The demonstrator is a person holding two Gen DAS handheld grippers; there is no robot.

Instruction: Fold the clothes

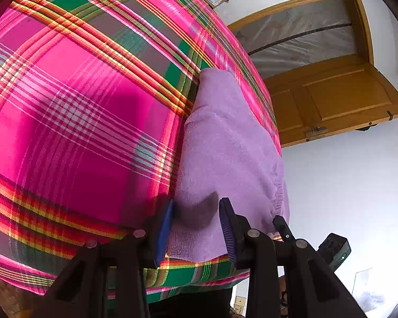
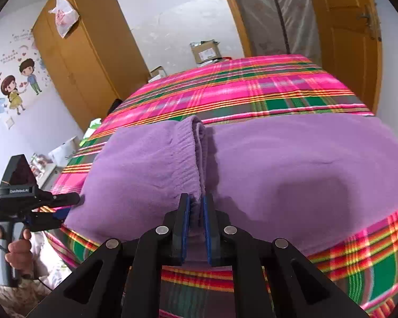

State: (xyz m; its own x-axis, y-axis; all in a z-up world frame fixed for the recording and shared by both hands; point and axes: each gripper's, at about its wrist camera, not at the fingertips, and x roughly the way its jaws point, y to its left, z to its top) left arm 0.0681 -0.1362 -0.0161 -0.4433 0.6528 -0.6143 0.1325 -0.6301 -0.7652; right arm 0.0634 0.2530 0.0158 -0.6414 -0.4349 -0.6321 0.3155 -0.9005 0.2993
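Purple garment (image 2: 278,164) lies spread on the plaid bedspread (image 2: 252,90), a folded ridge running up its middle. Right gripper (image 2: 196,206) tilts down toward the bed, jaws clamped on the near end of that ridge. Left gripper (image 1: 196,212), held in a hand (image 2: 16,246) by its grey handle, angles down at the garment's left edge, jaws apart with cloth between, not pinched.

Home bedroom: bed (image 2: 252,90), wardrobe (image 2: 87,53).

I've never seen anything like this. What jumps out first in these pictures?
The loud pink plaid bedspread fills both views. On it lies a purple garment, a raised fold of it pinched by the right gripper at the near edge. The left gripper sits open over the garment's end.
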